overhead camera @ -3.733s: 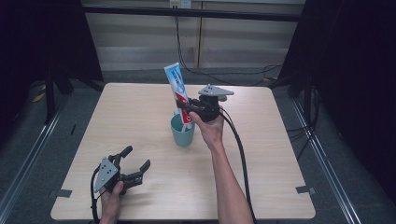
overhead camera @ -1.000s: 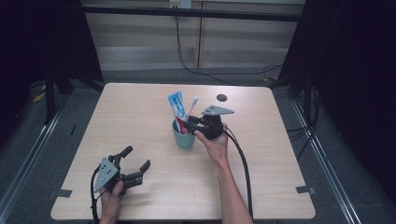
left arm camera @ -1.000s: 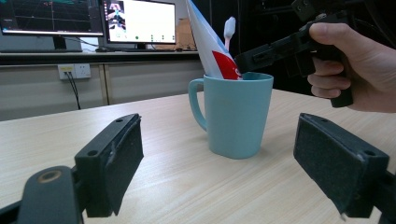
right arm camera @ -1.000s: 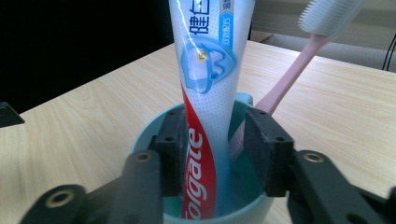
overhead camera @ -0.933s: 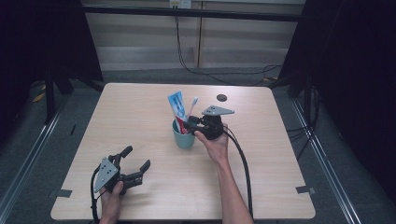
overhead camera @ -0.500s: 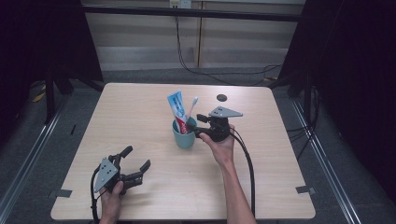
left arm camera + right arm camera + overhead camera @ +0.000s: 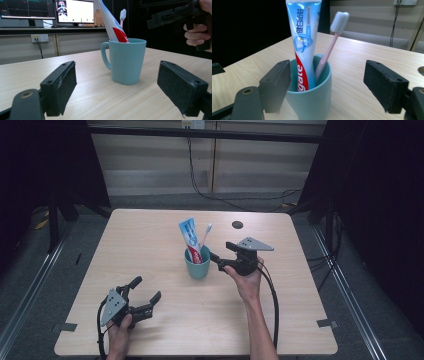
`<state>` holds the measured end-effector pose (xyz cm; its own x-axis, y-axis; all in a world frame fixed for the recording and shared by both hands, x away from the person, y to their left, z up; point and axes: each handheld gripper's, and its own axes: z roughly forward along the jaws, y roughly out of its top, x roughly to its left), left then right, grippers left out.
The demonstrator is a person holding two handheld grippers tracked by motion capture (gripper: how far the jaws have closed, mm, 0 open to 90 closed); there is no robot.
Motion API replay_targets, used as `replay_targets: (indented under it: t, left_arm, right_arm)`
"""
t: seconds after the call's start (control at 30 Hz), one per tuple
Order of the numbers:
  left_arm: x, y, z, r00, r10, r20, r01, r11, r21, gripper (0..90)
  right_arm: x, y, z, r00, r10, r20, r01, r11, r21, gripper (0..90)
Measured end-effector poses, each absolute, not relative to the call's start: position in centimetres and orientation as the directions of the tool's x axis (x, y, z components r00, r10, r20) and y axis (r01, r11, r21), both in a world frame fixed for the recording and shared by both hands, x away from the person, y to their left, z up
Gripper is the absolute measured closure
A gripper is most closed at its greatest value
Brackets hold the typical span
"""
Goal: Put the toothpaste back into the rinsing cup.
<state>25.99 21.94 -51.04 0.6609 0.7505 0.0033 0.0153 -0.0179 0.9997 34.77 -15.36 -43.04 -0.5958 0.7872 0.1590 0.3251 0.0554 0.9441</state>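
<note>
A teal mug [image 7: 196,265] stands mid-table with a blue-and-red toothpaste tube [image 7: 190,237] and a pink toothbrush [image 7: 205,236] leaning in it. My right gripper [image 7: 220,252] hovers just right of the mug and points at it. Its jaws have just been opening and now stand wide apart, gripping nothing. In the right gripper view [image 7: 327,67] the mug [image 7: 312,100] sits close ahead, the tube [image 7: 303,37] left of the toothbrush [image 7: 329,52]. My left gripper [image 7: 146,289] rests open at the front left, facing the mug [image 7: 126,62] from some distance.
A small dark round hole [image 7: 237,224] lies in the tabletop behind the right gripper. The right gripper's cable [image 7: 272,300] trails toward the front edge. Tape marks [image 7: 326,323] sit by the front corners. Monitors [image 7: 75,11] stand beyond the table in the left gripper view.
The tube, once held above the mug, now stands in it. My right gripper has let go, opened its jaws and drawn back to the right. The left gripper has stayed put.
</note>
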Motion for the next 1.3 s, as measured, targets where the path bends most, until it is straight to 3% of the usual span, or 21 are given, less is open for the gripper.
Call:
replay_targets:
  t: [0.77,1.3]
  left_arm:
    - [26.0,22.0,-51.0,0.660,0.751,0.003,0.016,-0.019,1.000,15.7]
    - [26.0,21.9,-51.0,0.655,0.756,-0.005,0.023,-0.013,1.000,15.7]
  right_arm:
    - [31.6,-19.0,-44.4,-0.496,0.865,0.079,0.321,0.099,0.942,14.1]
    - [28.4,-22.5,-47.1,-0.405,0.904,0.133,0.338,0.014,0.941,13.9]
